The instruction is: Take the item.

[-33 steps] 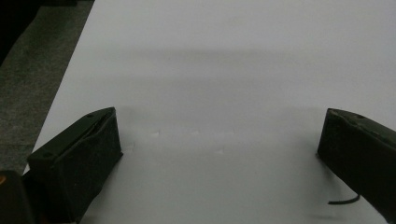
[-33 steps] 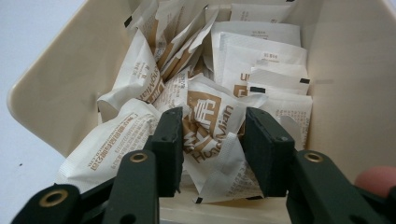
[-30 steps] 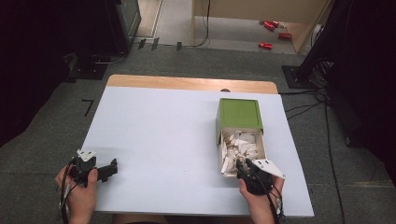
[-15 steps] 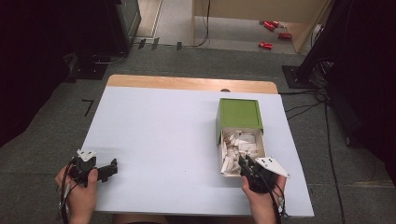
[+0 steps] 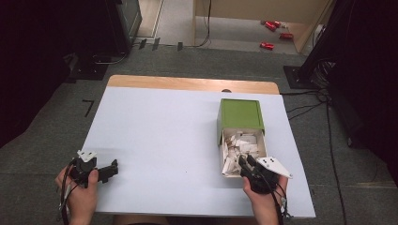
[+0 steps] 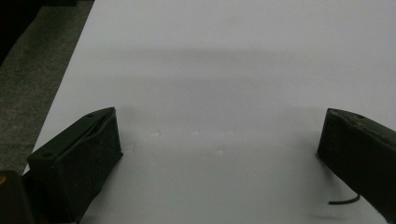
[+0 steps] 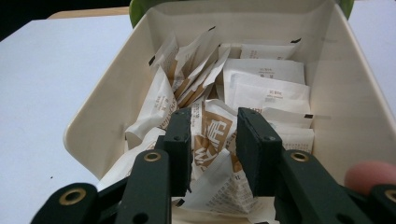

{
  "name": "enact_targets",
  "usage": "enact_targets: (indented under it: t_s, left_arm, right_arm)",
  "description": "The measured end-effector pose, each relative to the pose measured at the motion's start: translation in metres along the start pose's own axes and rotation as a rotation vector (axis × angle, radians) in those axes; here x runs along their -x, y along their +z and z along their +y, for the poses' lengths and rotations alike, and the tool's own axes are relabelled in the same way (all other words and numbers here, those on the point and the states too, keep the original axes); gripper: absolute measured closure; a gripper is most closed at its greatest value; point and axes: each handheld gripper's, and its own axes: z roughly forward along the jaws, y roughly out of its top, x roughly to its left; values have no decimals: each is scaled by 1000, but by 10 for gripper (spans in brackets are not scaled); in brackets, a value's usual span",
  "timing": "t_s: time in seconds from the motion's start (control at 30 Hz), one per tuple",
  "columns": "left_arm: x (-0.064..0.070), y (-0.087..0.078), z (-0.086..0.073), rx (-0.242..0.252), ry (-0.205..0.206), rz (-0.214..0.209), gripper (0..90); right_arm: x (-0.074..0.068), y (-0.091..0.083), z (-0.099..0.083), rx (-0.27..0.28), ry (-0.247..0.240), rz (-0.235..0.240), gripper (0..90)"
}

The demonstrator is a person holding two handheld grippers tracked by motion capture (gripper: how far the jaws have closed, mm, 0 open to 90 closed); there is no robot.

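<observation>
A: Item one, left hand-held gripper [image 5: 109,169]?
B: Rested near the desk [image 5: 164,140] front-left corner, jaws spread wide over bare surface, holding nothing.

A: Item two, the drawer box [image 5: 240,114]?
B: Green shell at desk right; cream drawer [image 7: 102,112] pulled out toward the person, packed with white-and-brown sachets [image 7: 266,88].

A: Item three, right hand-held gripper [image 7: 214,154]?
B: Inside the drawer's near end, jaws narrowed around one brown-printed sachet [image 7: 212,140], apparently not fully clamped.

A: Step in hand?
B: Picking a sachet, by my judgement. Next move: close firmly, lift straight without dragging neighbours.
</observation>
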Motion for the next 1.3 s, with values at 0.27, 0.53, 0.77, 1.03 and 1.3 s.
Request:
enact_targets:
  t_s: [0.27, 0.53, 0.77, 1.03, 1.3]
  left_arm:
    - [0, 0, 0, -1, 2, 0, 0]
    - [0, 0, 0, 0, 1, 0, 0]
    - [0, 0, 0, 0, 1, 0, 0]
    - [0, 0, 0, -1, 1, 0, 0]
    - [0, 0, 0, -1, 2, 0, 0]
  right_arm:
    - [-3, 3, 4, 10, 3, -16, 605]
    - [-7, 16, 7, -17, -33, -77, 649]
    - [-8, 18, 4, -44, -95, -122, 788]
    - [-2, 11, 7, -19, -50, -53, 863]
    - [0, -5, 18, 56, -25, -4, 869]
